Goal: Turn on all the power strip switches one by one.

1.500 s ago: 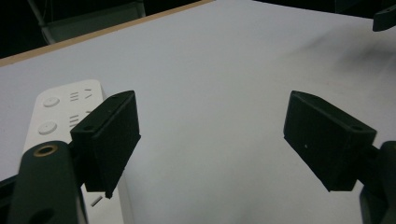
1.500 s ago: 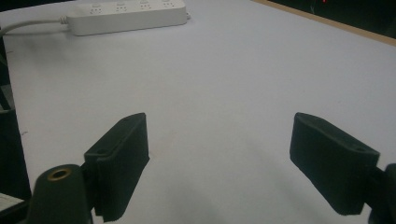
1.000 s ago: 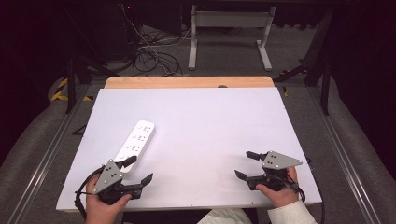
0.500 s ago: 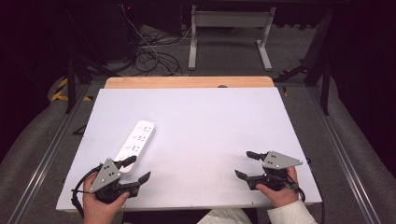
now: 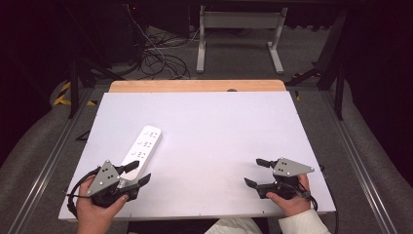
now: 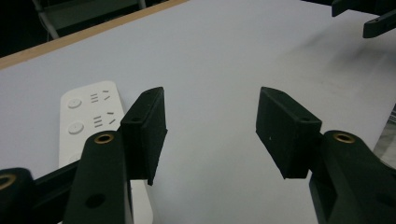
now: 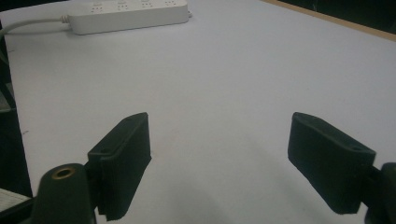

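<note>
- My left gripper [image 5: 134, 174]: black jaws and body, grey three-cornered plate dotted with small dark holes, brass-coloured rings at the jaw pivots.
- My right gripper [image 5: 257, 172]: same black, same grey plate with dark dots; one brass ring seen in its own view.
- Power strip [image 5: 141, 149]: plain white, rows of small grey socket slots, round white buttons beside them; its cord is white.
- Table top [image 5: 219, 131]: flat matt white, no pattern; far edge is a pale wooden strip [image 5: 195, 86].
- My right sleeve [image 5: 297, 224]: white.
- Floor [image 5: 370, 161]: grey; yellow-and-black striped tape [image 5: 63, 93] at left.
</note>
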### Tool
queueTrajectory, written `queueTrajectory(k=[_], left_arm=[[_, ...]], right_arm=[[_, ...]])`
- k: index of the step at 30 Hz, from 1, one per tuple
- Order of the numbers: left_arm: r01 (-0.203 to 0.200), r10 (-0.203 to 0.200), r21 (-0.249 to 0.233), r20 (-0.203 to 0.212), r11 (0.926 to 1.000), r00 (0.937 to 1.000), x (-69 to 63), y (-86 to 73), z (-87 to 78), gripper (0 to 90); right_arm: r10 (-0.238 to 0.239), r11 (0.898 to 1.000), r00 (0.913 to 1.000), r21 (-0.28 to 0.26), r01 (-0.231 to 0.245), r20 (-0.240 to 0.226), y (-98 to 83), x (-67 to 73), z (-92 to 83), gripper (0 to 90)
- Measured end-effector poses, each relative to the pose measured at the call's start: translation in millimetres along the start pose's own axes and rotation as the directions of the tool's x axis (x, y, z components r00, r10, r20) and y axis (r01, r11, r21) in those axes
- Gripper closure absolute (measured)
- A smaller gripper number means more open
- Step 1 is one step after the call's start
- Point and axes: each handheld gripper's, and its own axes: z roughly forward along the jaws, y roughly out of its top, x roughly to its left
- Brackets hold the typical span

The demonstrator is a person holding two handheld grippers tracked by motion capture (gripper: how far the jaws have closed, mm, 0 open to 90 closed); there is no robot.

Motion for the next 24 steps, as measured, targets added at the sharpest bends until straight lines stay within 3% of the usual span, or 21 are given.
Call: queueTrajectory(k=[4, 14, 16, 17, 20, 24], left_arm=[[0.014, -0.014, -0.009, 0.000, 0.9999, 0.9999, 4.3, 0.7, -1.8, 42.7], [0.003, -0.003, -0.063, 0.008, 0.9980, 1.0000, 10.5, 3.3, -6.5, 44.9], [0.013, -0.013, -0.054, 0.005, 0.9985, 0.9999, 11.7, 3.6, -7.5, 44.2], [0.000, -0.001, -0.052, -0.023, 0.9987, 0.9997, 13.0, 4.0, -8.2, 44.2], [-0.011, 0.009, -0.023, -0.053, 0.9997, 0.9985, 16.4, 5.1, -10.6, 48.3], [0.000, 0.001, 0.013, -0.074, 0.9999, 0.9973, 23.4, 6.6, -17.5, 63.3]], right_arm=[[0.001, 1.000, 1.0000, -0.003, -0.001, 0.000, 0.0, -0.3, -0.2, 21.8], [-0.001, 1.000, 1.0000, 0.000, 0.001, -0.009, 0.0, 0.1, 0.0, 22.0], [-0.001, 1.000, 1.0000, 0.001, 0.001, -0.009, 0.0, 0.0, 0.0, 22.0], [0.001, 1.000, 0.9999, 0.001, -0.001, -0.011, 0.0, 0.2, 0.2, 22.0], [-0.003, 1.000, 0.9998, -0.001, 0.003, -0.017, -0.2, 0.2, 0.8, 22.0], [0.001, 1.000, 0.9998, 0.004, -0.001, -0.018, -0.3, 0.3, 1.1, 23.0]])
